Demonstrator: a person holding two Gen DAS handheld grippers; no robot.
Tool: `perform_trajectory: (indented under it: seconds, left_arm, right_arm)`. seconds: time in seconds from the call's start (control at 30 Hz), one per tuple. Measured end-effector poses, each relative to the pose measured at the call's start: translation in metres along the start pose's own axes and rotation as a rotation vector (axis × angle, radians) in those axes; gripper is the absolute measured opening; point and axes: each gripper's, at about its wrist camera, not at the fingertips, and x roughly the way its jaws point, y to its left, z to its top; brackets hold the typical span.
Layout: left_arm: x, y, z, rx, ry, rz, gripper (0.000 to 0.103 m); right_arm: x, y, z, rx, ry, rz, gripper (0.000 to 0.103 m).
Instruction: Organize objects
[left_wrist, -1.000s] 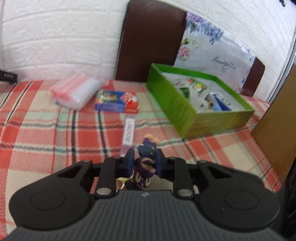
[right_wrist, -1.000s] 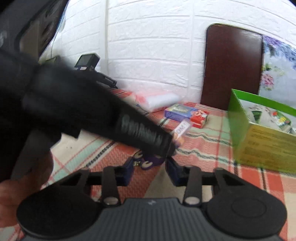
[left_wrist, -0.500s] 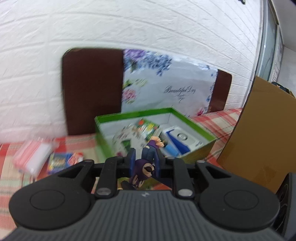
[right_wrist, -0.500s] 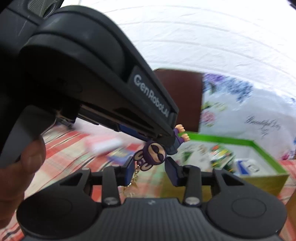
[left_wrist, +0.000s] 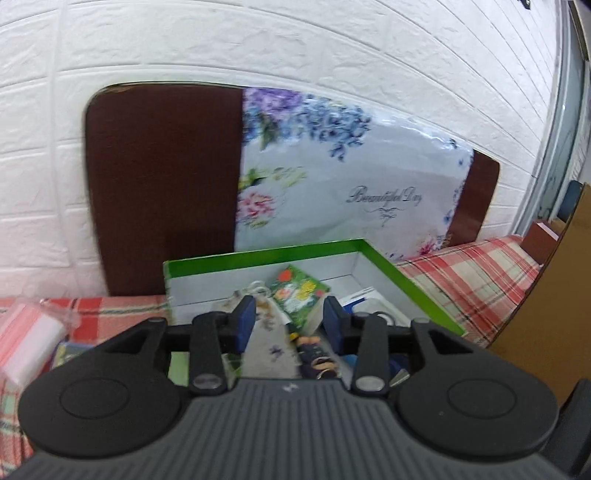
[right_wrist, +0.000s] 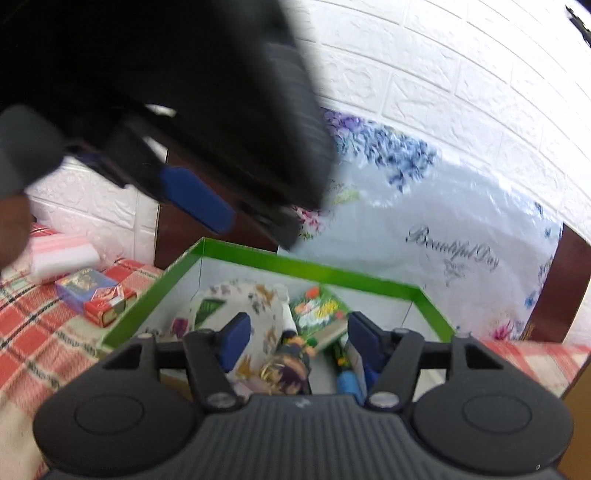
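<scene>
A small purple figure keychain (left_wrist: 314, 354) lies inside the green box (left_wrist: 388, 266), seen between and below the blue pads. It also shows in the right wrist view (right_wrist: 288, 369), resting in the green box (right_wrist: 258, 256) among a floral pouch (right_wrist: 255, 302) and a green card pack (right_wrist: 317, 310). My left gripper (left_wrist: 290, 325) is open and empty above the box. My right gripper (right_wrist: 295, 339) is open and empty over the box too. The left gripper's body fills the upper left of the right wrist view, with one blue pad (right_wrist: 199, 199) showing.
A card box (right_wrist: 94, 291) and a clear bag with red stripes (right_wrist: 62, 251) lie on the plaid cloth left of the green box. A brown headboard (left_wrist: 162, 184) and floral pillow (left_wrist: 347, 184) stand behind. A cardboard panel (left_wrist: 543, 306) rises at the right.
My left gripper carried the figure keychain from the plaid cloth up over the green box, opened and released it; the keychain now lies in the box. The right gripper followed over the box.
</scene>
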Motion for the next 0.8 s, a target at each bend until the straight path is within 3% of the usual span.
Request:
perform_trajectory:
  seconds: [0.17,0.3,0.43,0.53,0.57,0.6,0.67,0.8]
  left_arm:
    - [-0.031,0.038,-0.018,-0.061,-0.016,0.091,0.045]
    - [-0.051,0.074,-0.04,-0.126,0.026,0.163,0.046]
    - [-0.069,0.105,-0.073,-0.201,0.08,0.205,0.046]
    - [-0.072,0.119,-0.1,-0.226,0.143,0.242,0.046]
    - [-0.072,0.123,-0.107,-0.234,0.163,0.25,0.046]
    - [-0.072,0.125,-0.113,-0.244,0.18,0.257,0.046]
    - [-0.075,0.13,-0.122,-0.267,0.193,0.258,0.046]
    - [-0.081,0.132,-0.125,-0.252,0.172,0.258,0.046]
  right_arm:
    - [-0.032,0.006,-0.004,0.078,-0.047,0.019,0.061]
    - [-0.046,0.01,-0.008,0.086,-0.061,0.038,0.061]
    - [-0.051,-0.002,-0.014,0.118,-0.008,0.028,0.061]
    - [-0.026,-0.01,-0.019,0.138,0.077,0.021,0.055]
    - [-0.018,-0.01,-0.02,0.134,0.107,0.025,0.04]
    - [-0.008,-0.011,-0.023,0.131,0.143,0.038,0.018]
    - [-0.002,-0.014,-0.026,0.145,0.168,0.046,0.018]
    - [-0.039,-0.01,-0.008,0.138,0.018,0.035,0.018]
